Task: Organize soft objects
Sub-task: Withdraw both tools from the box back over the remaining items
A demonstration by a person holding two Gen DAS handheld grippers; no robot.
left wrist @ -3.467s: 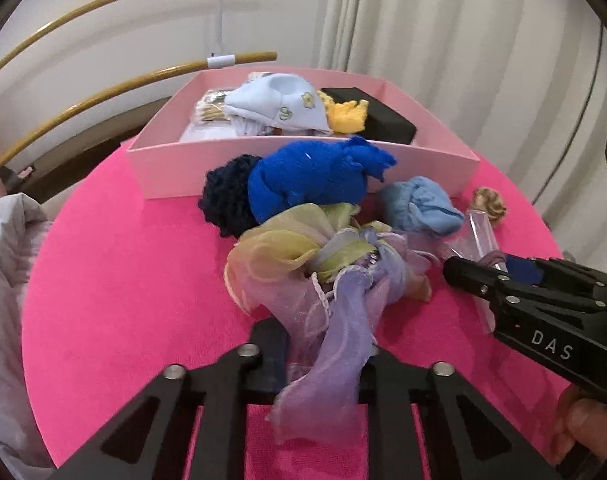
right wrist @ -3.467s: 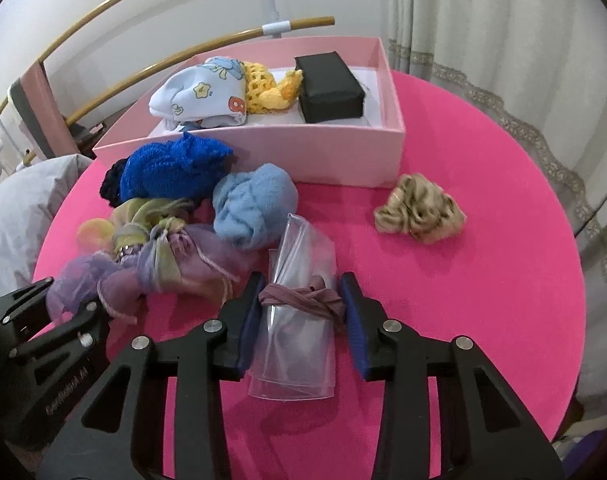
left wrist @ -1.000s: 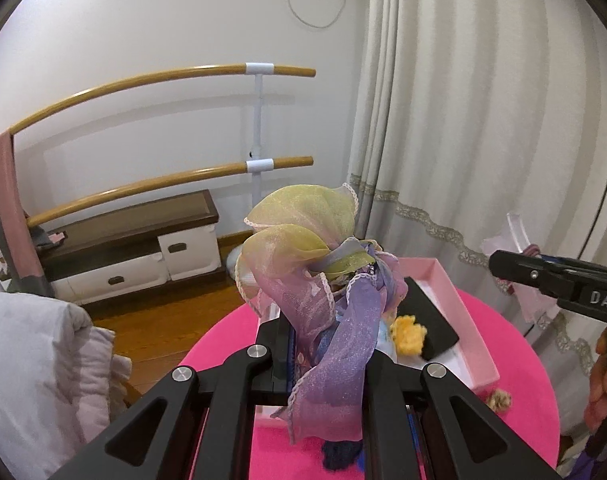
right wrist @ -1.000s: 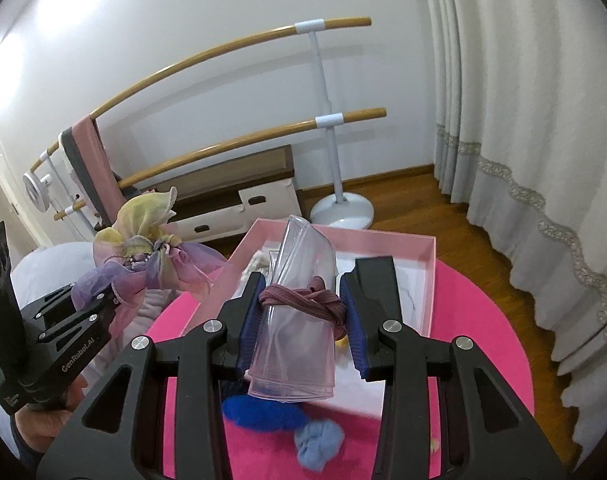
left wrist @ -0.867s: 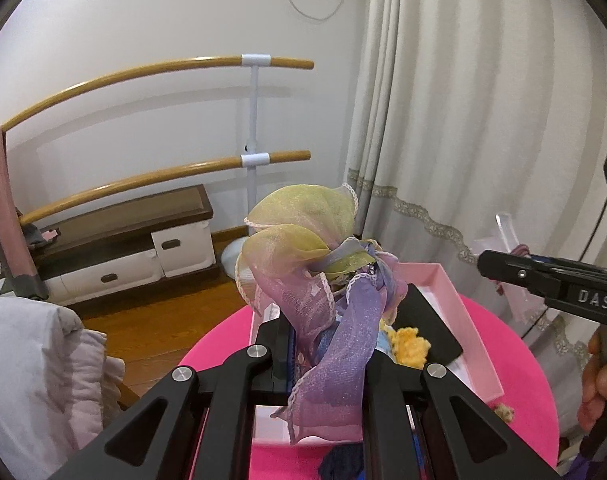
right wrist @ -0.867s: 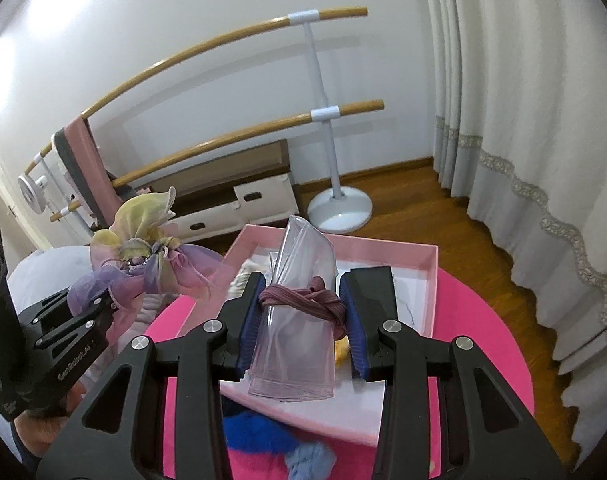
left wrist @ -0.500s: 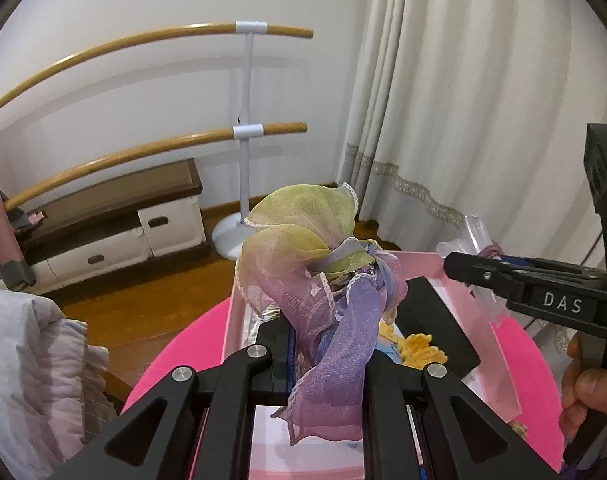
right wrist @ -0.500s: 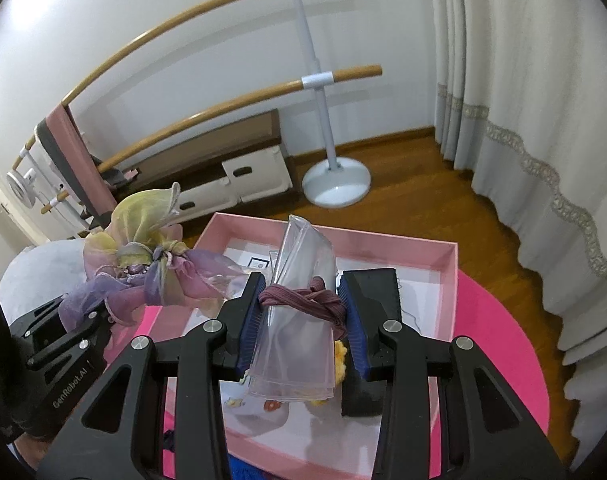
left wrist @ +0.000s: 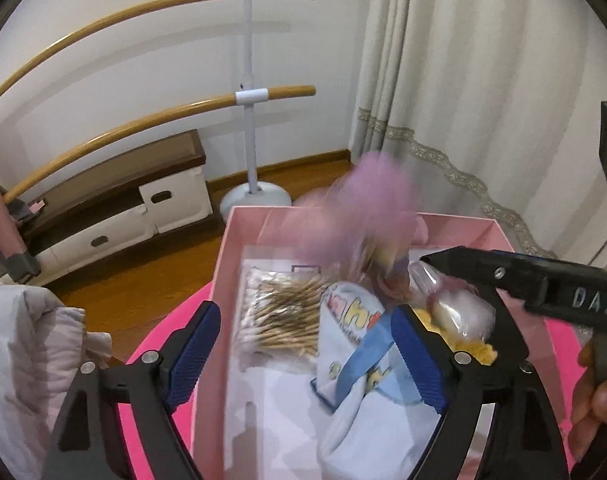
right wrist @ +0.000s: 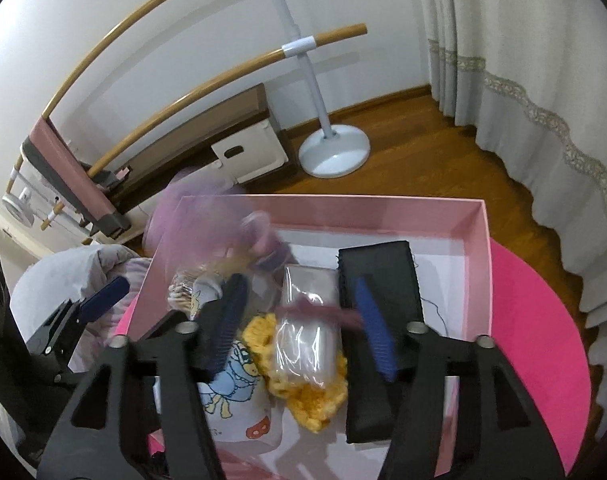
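Both grippers hang over the pink box (left wrist: 239,216) (right wrist: 479,240). My left gripper (left wrist: 303,352) is open; the purple-yellow gauze scarf (left wrist: 367,208) is a blur falling into the box's far side, and shows in the right wrist view (right wrist: 219,216). My right gripper (right wrist: 303,320) is open; the clear plastic bag with a mauve hair tie (right wrist: 307,328) lies loose between its fingers on the yellow crochet piece (right wrist: 311,400). In the left wrist view the bag (left wrist: 459,308) sits under the right gripper's finger.
The box also holds a white printed baby hat (left wrist: 351,360) (right wrist: 231,396), a pack of cotton swabs (left wrist: 279,312) and a black case (right wrist: 379,280). The pink round table (right wrist: 535,344) carries the box. Curtains and a ballet barre stand behind; bedding lies left.
Both grippers moved down over the box and opened. The scarf left the left gripper and is dropping. The bag left the right gripper and rests in the box.
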